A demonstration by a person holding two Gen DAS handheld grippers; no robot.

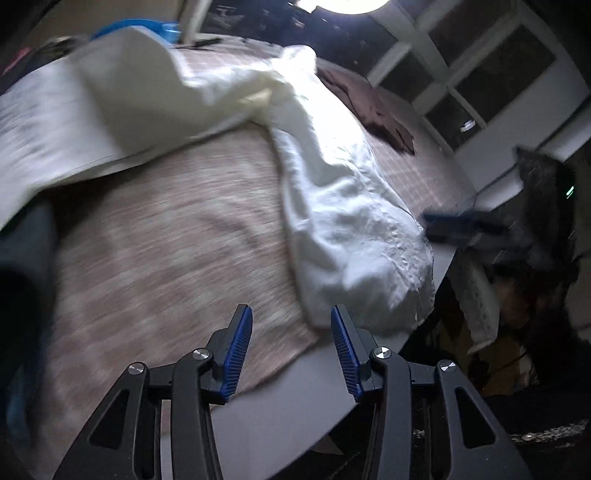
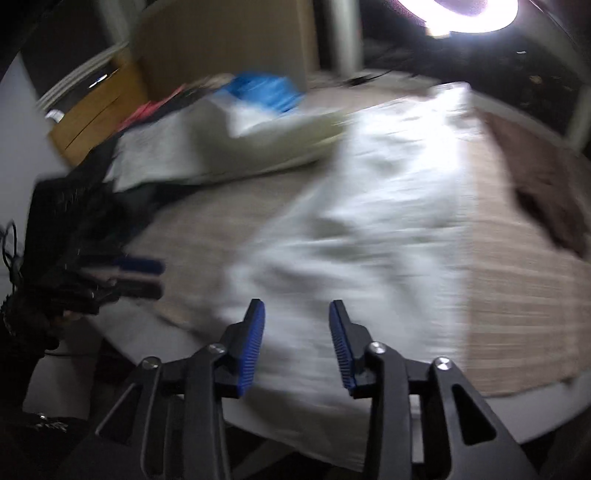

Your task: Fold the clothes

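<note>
A white garment [image 1: 332, 206] is spread over the beige mat [image 1: 166, 240]. The left gripper [image 1: 291, 325] and right gripper [image 2: 297, 317] are held apart, empty.

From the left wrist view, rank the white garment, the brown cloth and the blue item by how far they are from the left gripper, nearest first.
1. white garment: just ahead and right of the left gripper, its near end by the table edge.
2. brown cloth: farther back on the right, beyond the garment.
3. blue item: far left, behind the folded pile.
</note>
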